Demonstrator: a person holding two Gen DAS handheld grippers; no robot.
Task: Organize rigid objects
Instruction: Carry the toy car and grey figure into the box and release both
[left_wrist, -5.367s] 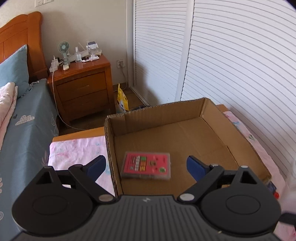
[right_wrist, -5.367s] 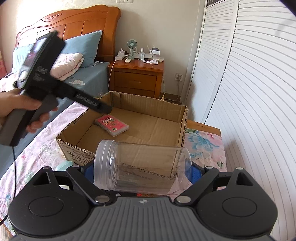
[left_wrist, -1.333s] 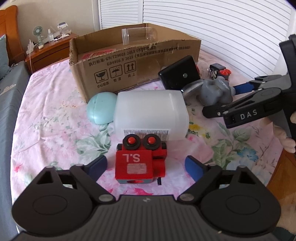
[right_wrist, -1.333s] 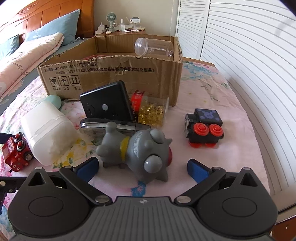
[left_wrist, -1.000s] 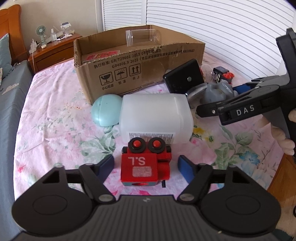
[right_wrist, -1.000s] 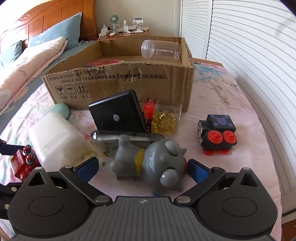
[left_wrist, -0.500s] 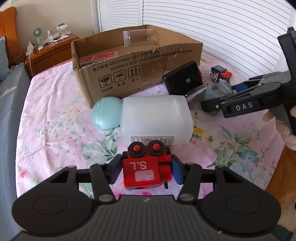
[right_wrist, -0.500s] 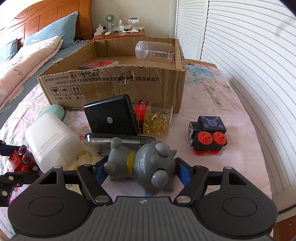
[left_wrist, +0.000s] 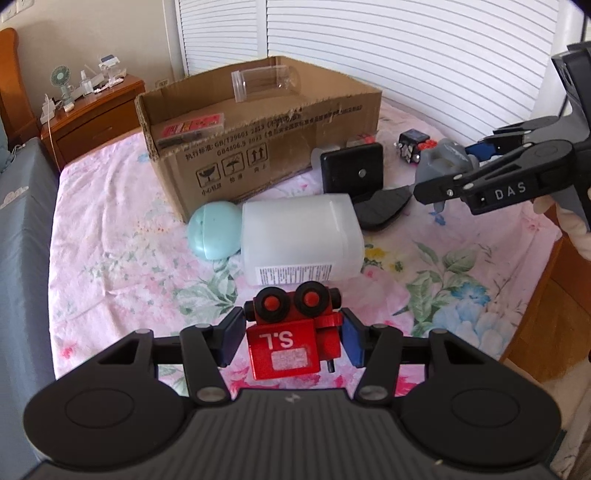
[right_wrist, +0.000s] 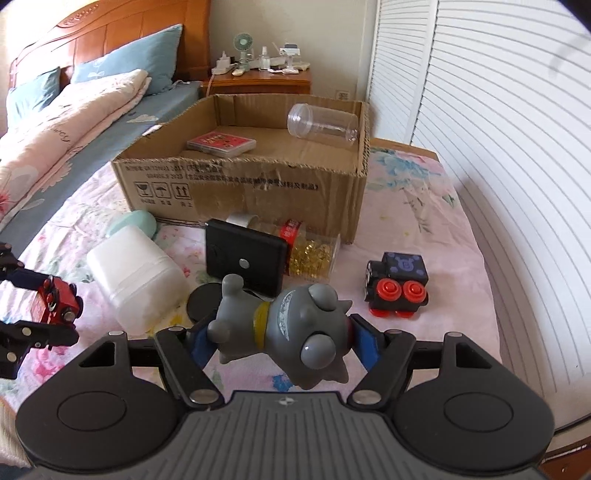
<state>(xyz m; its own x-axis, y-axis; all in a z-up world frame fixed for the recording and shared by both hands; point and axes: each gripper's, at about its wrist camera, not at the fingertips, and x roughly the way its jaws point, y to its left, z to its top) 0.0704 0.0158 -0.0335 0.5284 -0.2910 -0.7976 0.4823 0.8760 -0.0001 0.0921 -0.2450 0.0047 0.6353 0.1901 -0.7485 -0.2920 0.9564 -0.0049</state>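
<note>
My left gripper (left_wrist: 291, 341) is shut on a red toy train (left_wrist: 291, 334) marked "S.L" and holds it above the floral bedspread; it also shows in the right wrist view (right_wrist: 55, 299). My right gripper (right_wrist: 282, 341) is shut on a grey toy figure (right_wrist: 284, 332) and holds it off the bed; it also shows in the left wrist view (left_wrist: 445, 160). The cardboard box (right_wrist: 243, 192) stands behind, holding a red card case (right_wrist: 221, 143) and a clear jar (right_wrist: 322, 125).
On the bed lie a white bottle with a teal cap (left_wrist: 299, 240), a black device on a round stand (right_wrist: 245, 260), a jar of gold beads (right_wrist: 310, 254) and a black toy train with red wheels (right_wrist: 397, 286). A nightstand (right_wrist: 262, 79) stands behind.
Both grippers closed on their toys, the left on the red train and the right on the grey figure, and both have lifted them off the bedspread.
</note>
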